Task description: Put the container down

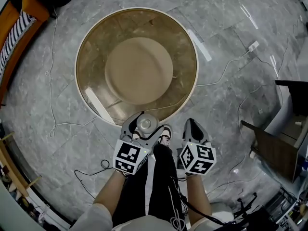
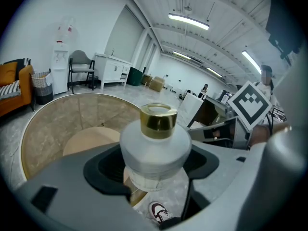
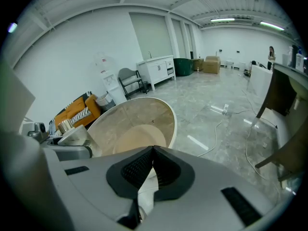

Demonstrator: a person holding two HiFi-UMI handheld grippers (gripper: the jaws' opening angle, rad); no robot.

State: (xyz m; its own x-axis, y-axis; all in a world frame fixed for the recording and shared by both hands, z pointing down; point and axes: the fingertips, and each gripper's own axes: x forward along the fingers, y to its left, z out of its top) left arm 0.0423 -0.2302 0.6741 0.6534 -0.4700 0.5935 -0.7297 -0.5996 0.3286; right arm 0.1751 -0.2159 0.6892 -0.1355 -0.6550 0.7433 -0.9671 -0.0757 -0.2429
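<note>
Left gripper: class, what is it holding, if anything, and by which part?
A white gold-capped bottle, clamped by its body just below the wide shoulder.

I see container (image 2: 154, 143) at round table's (image 1: 91, 57) near rim, between left gripper's (image 1: 145, 128) jaws. Right gripper (image 1: 193, 124) just right of it, off table. Sofa (image 1: 21, 18) far left of table; cable (image 1: 226, 69) on floor to table's right.

Bright ceiling strip lights (image 2: 188, 21) flood the hall evenly around me; their glare streaks the round tabletop (image 1: 97, 106), shadows fall soft, my fisheye edges bend and darken.
</note>
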